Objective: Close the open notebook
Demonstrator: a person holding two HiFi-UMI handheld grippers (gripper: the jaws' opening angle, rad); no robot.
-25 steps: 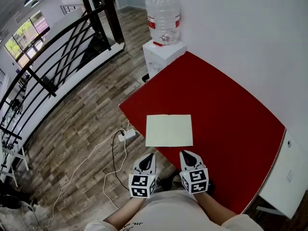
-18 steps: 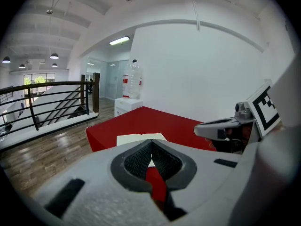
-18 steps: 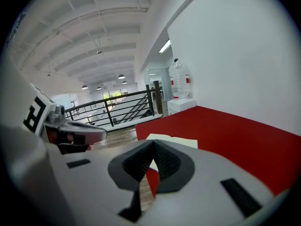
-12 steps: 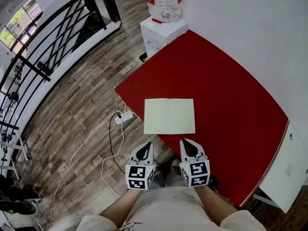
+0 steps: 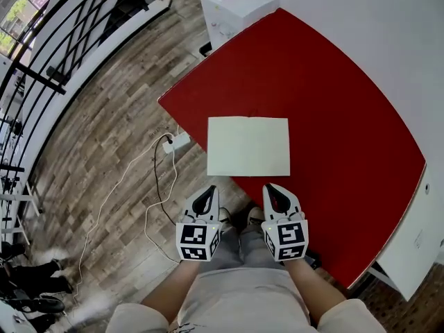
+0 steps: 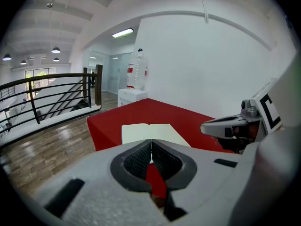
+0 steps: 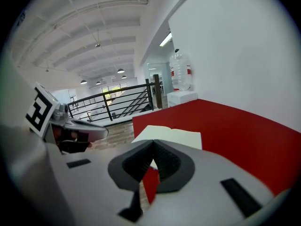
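Lowered left gripper (image 5: 207, 190), right gripper (image 5: 271, 188), fingers pressed together, empty, flat cream notebook (image 5: 248, 146), red table (image 5: 333, 109)

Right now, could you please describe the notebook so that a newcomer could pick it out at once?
Find the large red table against the white wall. Near its front edge lies the open notebook, flat, blank cream pages up. It is the only thing on the red top; the white power strip lies on the wooden floor instead.

Your head view's top edge cuts the water dispenser (image 5: 234, 7); your left gripper (image 6: 151, 143) hides the notebook's (image 6: 141, 132) near edge.
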